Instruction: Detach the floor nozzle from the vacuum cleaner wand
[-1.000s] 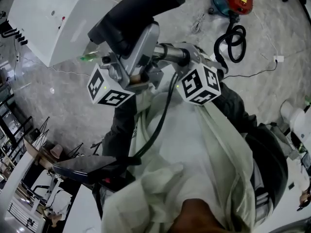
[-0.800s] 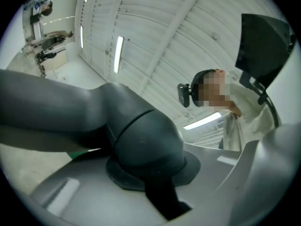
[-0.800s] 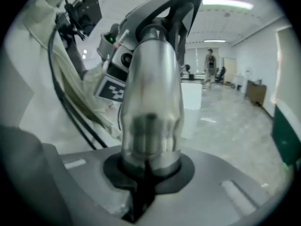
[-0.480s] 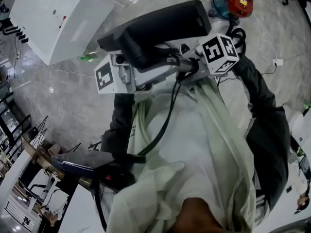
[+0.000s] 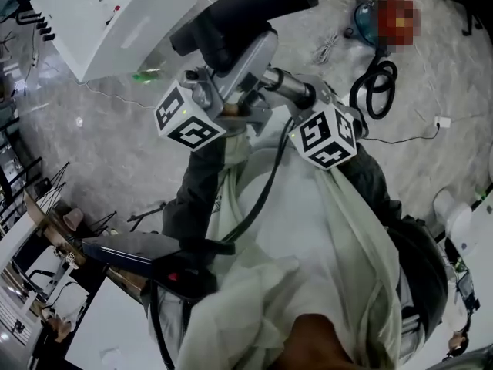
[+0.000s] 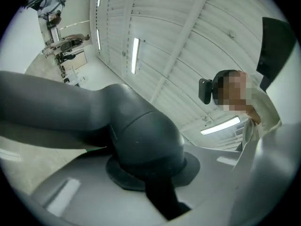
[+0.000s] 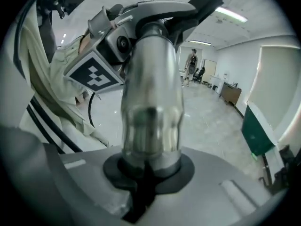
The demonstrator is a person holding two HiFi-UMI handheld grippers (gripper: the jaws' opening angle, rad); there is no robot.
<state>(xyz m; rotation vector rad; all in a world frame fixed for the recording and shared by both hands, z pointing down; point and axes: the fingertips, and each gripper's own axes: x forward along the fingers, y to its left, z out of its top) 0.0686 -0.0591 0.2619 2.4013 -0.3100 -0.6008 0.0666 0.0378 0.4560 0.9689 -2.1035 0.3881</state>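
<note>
Seen from the head view, the black floor nozzle [image 5: 245,12] is held aloft, joined to the metal wand [image 5: 286,85]; the grips themselves are hidden there. The left tool [image 6: 150,173] view shows its jaws, which have just been closing tighter, clamped on the nozzle's grey neck. The right tool [image 7: 146,171] view shows its jaws clamped round the wand

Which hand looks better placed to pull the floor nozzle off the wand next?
Left. The left gripper, jaws just closing further, clamps the floor nozzle at its neck; the right gripper grips the metal wand, probably just bracing it.
</note>
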